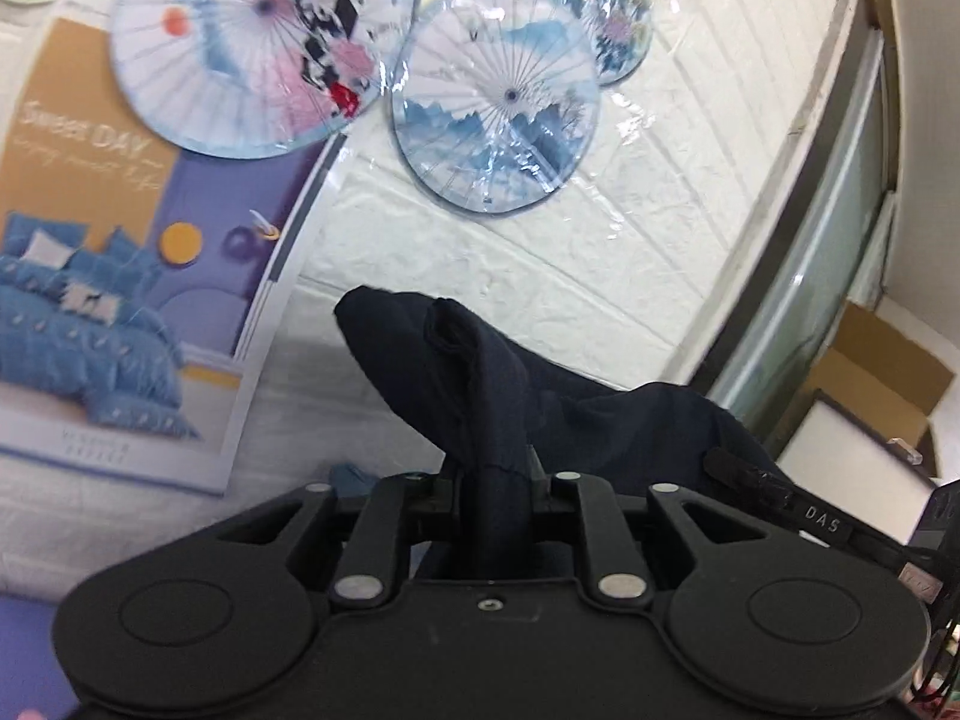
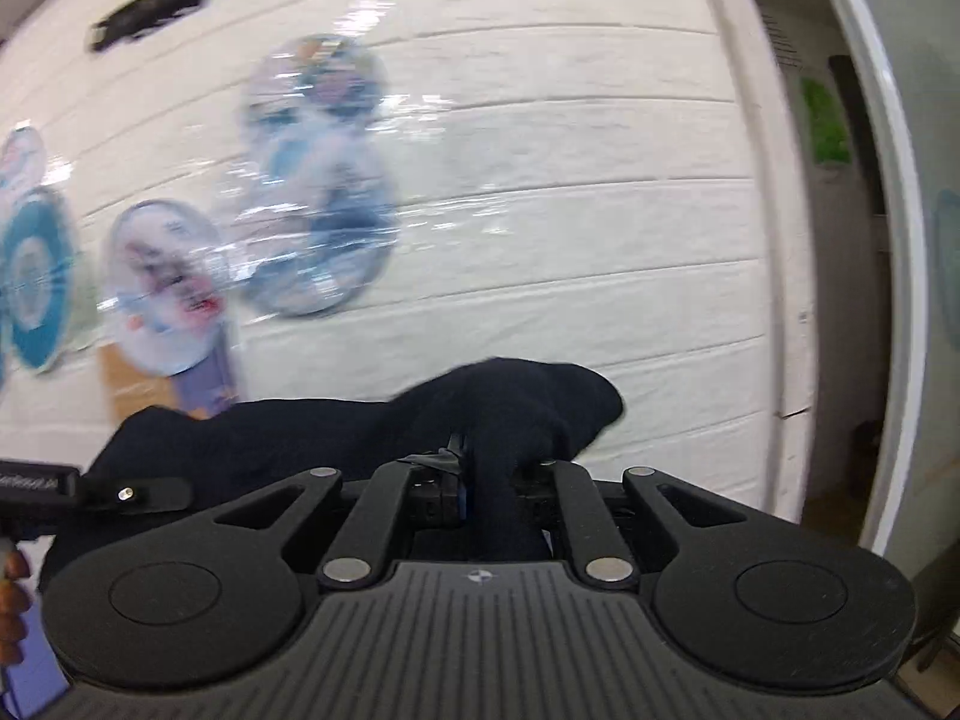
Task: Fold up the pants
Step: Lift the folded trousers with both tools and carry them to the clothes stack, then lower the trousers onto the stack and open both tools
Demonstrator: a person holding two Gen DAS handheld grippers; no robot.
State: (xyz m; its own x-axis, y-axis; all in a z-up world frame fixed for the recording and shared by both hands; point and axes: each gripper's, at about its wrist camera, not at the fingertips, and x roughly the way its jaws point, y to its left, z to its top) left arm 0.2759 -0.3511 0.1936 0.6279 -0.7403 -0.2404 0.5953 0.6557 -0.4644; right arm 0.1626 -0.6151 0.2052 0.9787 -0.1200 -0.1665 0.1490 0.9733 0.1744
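The pants [image 1: 480, 372] are dark navy cloth, held up in the air in front of a white wall. My left gripper [image 1: 495, 480] is shut on a bunched fold of them, and the cloth stretches off to the right. In the right wrist view my right gripper [image 2: 492, 474] is shut on another bunch of the pants [image 2: 510, 402], and the cloth runs off to the left. The fingertips of both grippers are buried in the fabric. The other gripper's tip shows at the right edge of the left view [image 1: 774, 498] and at the left edge of the right view [image 2: 90, 489].
A white brick-pattern wall [image 1: 600, 276] is straight ahead with paper parasols [image 1: 495, 102] under plastic film and a bedding poster [image 1: 120, 252] at the left. A glass door frame [image 1: 828, 228] and cardboard boxes [image 1: 882, 372] are at the right. A doorway [image 2: 852, 240] is at the right.
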